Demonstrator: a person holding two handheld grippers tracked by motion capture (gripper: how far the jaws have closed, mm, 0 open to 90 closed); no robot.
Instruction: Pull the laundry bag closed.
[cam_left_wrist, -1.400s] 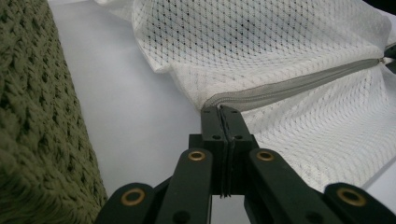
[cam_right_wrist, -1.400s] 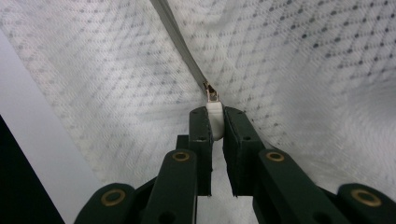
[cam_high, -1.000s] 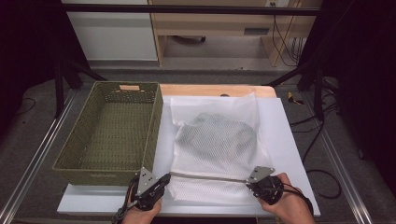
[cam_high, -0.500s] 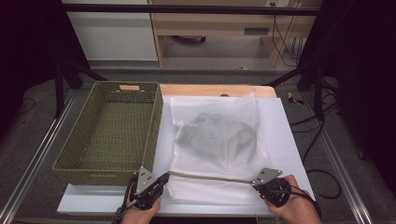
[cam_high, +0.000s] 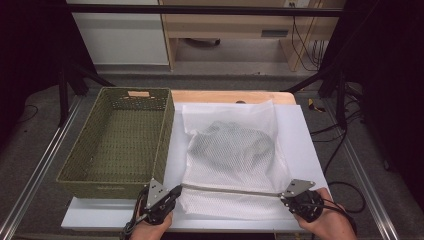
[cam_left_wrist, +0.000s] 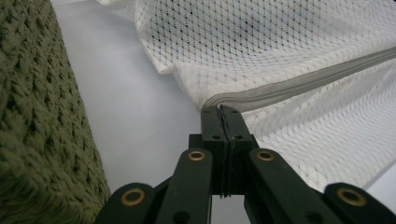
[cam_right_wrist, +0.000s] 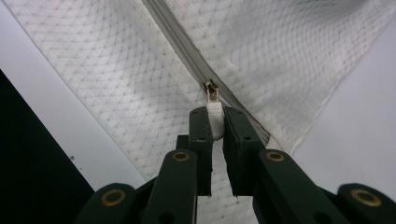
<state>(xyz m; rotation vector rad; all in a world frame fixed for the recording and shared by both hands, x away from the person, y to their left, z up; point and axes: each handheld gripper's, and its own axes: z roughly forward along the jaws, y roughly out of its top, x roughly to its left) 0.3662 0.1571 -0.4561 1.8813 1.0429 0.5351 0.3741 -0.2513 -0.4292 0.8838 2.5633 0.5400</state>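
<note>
Both tools are gripping the white mesh laundry bag (cam_high: 235, 160) along its grey zipper (cam_high: 230, 189): the left tool (cam_left_wrist: 220, 112) is clamping its jaws fully together on the zipper's end at the bag's near left corner, and the right tool (cam_right_wrist: 214, 116) is pinching the white zipper pull tab (cam_right_wrist: 214, 113) between its pads, with the small metal slider (cam_right_wrist: 211, 89) just ahead of them. Compared with a second ago, the right tool (cam_high: 292, 192) is sitting farther toward the bag's right edge while the left tool (cam_high: 167, 194) is holding its place, so the slider is travelling along the zipper and the line between the two tools is staying taut; I judge the run to be close to its end, since the slider is now almost at the bag's corner. Beyond the tools, the bag is lying flat on the white table (cam_high: 300, 130), just beside the empty green woven basket (cam_high: 120, 140). Something dark and bulky is showing through the mesh, but what it is is hard to make out, and both hands are being cut off by the bottom of the high view
</note>
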